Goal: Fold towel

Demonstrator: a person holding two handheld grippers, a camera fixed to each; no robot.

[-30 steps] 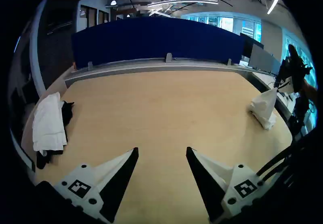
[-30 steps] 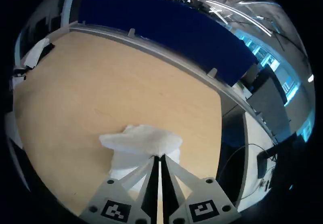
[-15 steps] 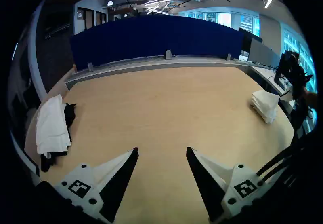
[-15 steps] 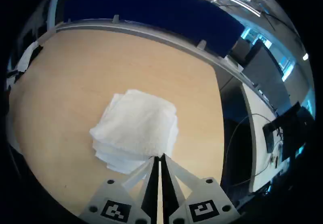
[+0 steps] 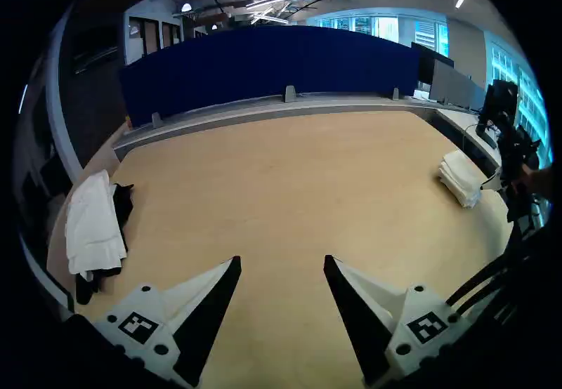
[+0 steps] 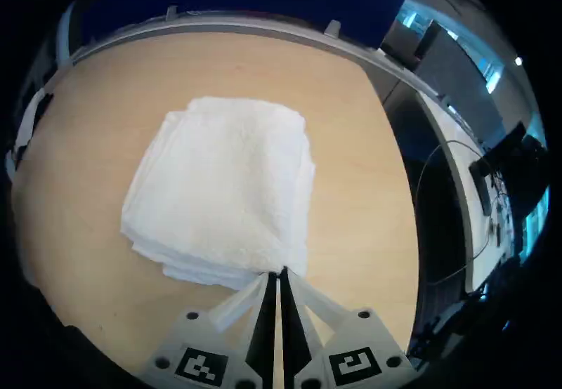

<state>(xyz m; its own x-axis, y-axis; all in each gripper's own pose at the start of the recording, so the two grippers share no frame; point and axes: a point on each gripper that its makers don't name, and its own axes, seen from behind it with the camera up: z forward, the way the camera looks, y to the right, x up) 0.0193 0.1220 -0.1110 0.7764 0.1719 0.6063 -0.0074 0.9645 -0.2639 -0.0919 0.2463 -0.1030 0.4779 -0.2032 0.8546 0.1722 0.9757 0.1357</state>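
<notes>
Set-down step: folded white terry towel (image 6: pixel 221 185) laid at right edge of light wooden desk (image 6: pixel 344 150), corner pinched in right gripper (image 6: pixel 279 277); release judged next. Left gripper (image 5: pixel 281 259) held wide, empty.

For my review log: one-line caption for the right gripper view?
Right gripper shut on the near edge of a folded white towel lying on a table.

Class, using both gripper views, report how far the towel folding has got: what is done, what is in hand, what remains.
Done: the towel lies folded into a thick stack on the table. In hand: the right tongs are shut on its near edge. Left: releasing it. The left tongs hang open over the table, and another white cloth lies loosely at the table's edge, possibly next.
</notes>
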